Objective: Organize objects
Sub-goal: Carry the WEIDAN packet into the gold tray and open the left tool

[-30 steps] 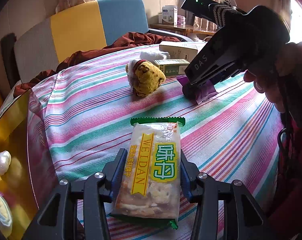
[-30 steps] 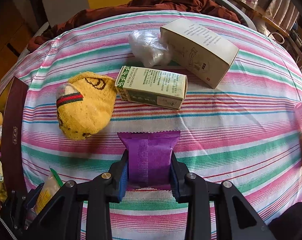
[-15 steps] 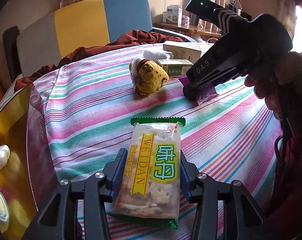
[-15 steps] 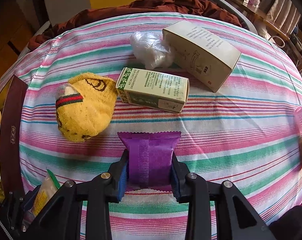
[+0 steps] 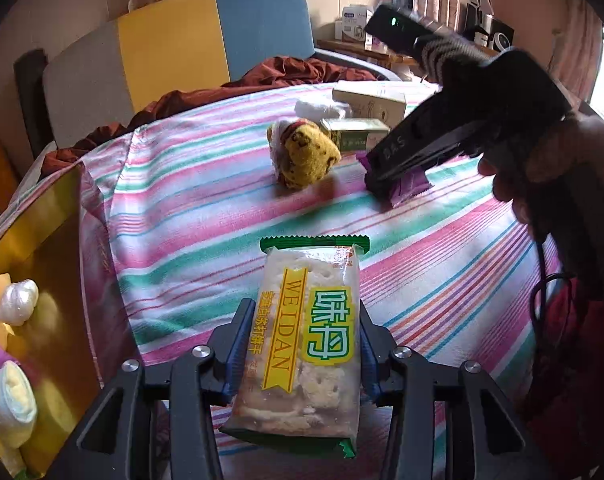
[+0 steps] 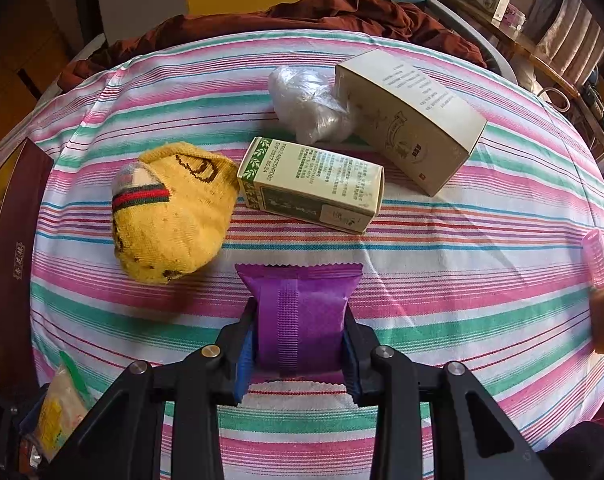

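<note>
A worktop (image 6: 462,320) covered with a cloth striped in pink, green and white is seen in both views, and the largest part of each picture is filled by it. Behind it, a chair with grey, yellow and blue panels (image 5: 174,52) is set, with a rust-brown cloth (image 6: 342,12) heaped against the far edge of the worktop. At the left edge a gold-lined box (image 5: 34,248) is shown, with small wrapped items lying in it.

Toward the far side of the worktop a cream carton (image 6: 410,120) is laid at an angle, and a crumpled clear plastic bag (image 6: 310,108) is pressed against its left end. Just in front of these a green and cream box (image 6: 310,188) is laid on its side, and a yellow knitted sock (image 6: 170,220) with a red and green band is found just to its left, touching or nearly touching its corner. A pink ridged item (image 6: 598,258) is partly visible at the right edge.

The left hand-held gripper (image 5: 300,356) is closed on a cracker packet (image 5: 306,340) with a green sealed end, the blue pads being pressed on both long sides; the packet is held above the near part of the worktop. The right hand-held gripper (image 6: 300,344) is clamped on a purple snack packet (image 6: 300,316), which is gripped at both sides, low over the stripes in front of the green and cream box. In the left wrist view this packet is seen close to the cloth; whether it touches cannot be told.
</note>
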`<state>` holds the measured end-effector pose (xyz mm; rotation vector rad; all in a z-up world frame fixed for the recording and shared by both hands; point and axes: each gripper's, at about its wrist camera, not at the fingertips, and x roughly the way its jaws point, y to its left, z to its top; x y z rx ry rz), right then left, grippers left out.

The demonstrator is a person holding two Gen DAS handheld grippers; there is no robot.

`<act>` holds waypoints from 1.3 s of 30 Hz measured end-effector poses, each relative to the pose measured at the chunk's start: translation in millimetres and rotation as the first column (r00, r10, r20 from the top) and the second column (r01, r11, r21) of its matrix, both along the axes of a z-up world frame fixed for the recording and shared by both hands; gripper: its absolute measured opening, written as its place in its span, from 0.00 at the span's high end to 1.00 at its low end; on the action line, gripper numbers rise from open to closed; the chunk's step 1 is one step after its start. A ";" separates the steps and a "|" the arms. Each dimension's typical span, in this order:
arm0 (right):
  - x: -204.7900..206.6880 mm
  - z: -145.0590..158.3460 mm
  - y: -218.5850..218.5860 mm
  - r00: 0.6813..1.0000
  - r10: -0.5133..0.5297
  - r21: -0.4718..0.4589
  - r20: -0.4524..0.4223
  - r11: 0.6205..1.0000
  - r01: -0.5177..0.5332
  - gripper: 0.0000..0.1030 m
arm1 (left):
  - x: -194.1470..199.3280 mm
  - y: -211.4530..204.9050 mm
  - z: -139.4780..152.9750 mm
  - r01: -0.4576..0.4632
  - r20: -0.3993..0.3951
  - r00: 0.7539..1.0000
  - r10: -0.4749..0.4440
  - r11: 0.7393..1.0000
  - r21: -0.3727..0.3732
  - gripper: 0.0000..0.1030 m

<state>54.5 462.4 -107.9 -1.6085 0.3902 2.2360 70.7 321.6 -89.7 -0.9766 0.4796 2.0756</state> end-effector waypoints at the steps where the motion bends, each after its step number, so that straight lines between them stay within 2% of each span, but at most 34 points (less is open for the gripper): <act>1: -0.1 -0.4 -0.7 1.000 0.000 0.001 0.000 1.000 0.000 0.66 | 1.0 -1.2 4.9 -0.002 -0.009 1.000 0.002 1.000 0.008 0.55; 6: -1.4 -0.1 -3.3 1.000 0.002 0.005 0.001 1.000 -0.002 0.66 | -2.3 -12.9 32.7 -0.033 -0.050 0.998 0.036 0.998 0.054 0.55; 11: -2.7 -0.5 -6.9 1.000 0.005 0.015 0.002 1.000 -0.005 0.66 | -10.8 -26.6 46.9 -0.077 -0.057 0.995 0.082 0.994 0.072 0.55; 30: -1.5 -10.7 -17.8 1.000 0.020 0.047 0.009 0.999 -0.021 0.66 | -55.7 -96.4 52.4 -0.267 -0.003 0.963 0.269 0.959 0.096 0.55; 31: -6.3 4.1 -13.1 1.000 0.021 0.048 0.010 0.999 -0.021 0.66 | -57.7 -100.2 52.8 -0.276 0.001 0.961 0.278 0.956 0.098 0.55; 36: -6.0 2.9 -14.6 1.000 0.026 0.061 0.013 0.998 -0.027 0.66 | -80.9 -129.5 55.6 -0.350 0.046 0.937 0.347 0.930 0.115 0.55; 39: -6.0 2.4 -14.7 0.999 0.029 0.066 0.015 0.997 -0.030 0.66 | -107.0 -161.9 57.1 -0.443 0.119 0.895 0.429 0.887 0.134 0.54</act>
